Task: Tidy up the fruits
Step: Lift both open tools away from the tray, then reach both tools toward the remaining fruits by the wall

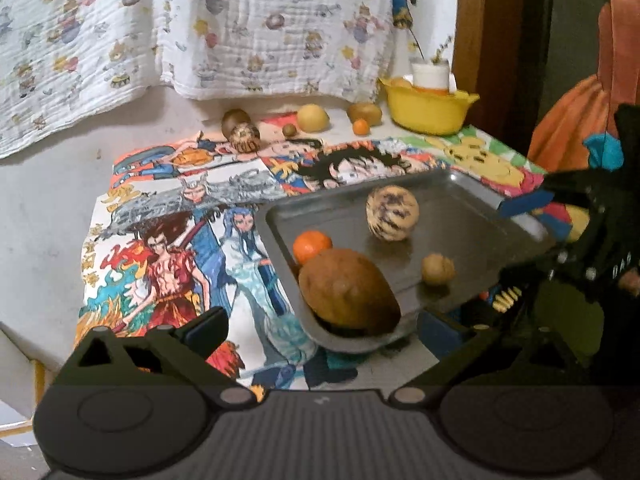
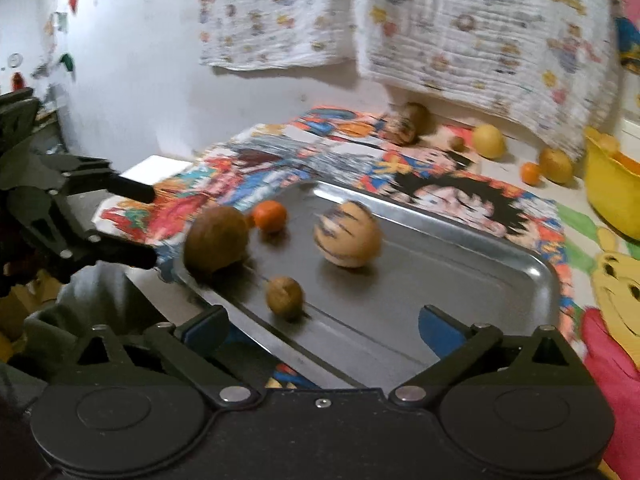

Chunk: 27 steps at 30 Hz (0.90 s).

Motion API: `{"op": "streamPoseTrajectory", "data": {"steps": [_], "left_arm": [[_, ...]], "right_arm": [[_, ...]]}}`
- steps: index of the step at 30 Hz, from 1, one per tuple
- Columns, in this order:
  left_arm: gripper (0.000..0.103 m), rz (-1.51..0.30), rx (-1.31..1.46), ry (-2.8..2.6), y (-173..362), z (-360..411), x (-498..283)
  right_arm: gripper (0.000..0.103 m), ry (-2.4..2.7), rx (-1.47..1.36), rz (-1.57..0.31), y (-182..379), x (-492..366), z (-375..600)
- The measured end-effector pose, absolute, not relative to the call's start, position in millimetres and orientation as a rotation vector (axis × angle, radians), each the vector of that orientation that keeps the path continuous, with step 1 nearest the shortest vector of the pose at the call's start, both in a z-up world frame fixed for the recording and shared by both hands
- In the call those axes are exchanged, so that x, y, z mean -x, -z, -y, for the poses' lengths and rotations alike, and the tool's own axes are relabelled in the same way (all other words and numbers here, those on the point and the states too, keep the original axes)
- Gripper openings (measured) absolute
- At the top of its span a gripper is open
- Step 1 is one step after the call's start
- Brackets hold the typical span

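tray [image 2: 500, 256] on table, tilted, near corner raised | holds brown fruit [image 2: 218, 238], orange [image 2: 271, 216], striped fruit [image 2: 347, 233], small nut [image 2: 285, 296] | left gripper [image 1: 322, 330] spread beside tray's left corner | right gripper [image 2: 322, 330] spread over tray's near rim

Silver tray [image 1: 460, 216], orange mandarin [image 1: 311, 245], brown-striped tan melon [image 1: 392, 213], yellow bowl [image 1: 428, 114], cartoon-printed multicoloured cloth [image 1: 168, 240].

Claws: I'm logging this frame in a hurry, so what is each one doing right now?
Left claw: open, holding nothing.
Right claw: open, holding nothing.
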<state>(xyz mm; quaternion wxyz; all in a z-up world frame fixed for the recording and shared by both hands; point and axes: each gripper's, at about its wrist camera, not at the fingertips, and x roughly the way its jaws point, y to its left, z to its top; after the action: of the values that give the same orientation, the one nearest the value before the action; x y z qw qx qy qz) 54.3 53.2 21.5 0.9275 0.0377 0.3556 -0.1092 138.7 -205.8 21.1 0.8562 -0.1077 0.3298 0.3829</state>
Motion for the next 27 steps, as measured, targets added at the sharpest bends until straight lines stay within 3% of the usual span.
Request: {"op": "streamPoseTrajectory", "data": {"steps": [27], "left_arm": [[0.103,-0.777,-0.132,0.156,-42.5,-69.1,-112.0]], "right_arm": [[0.102,-0.642,0.197,-0.702,-23.7,-206.3,241.4]]}}
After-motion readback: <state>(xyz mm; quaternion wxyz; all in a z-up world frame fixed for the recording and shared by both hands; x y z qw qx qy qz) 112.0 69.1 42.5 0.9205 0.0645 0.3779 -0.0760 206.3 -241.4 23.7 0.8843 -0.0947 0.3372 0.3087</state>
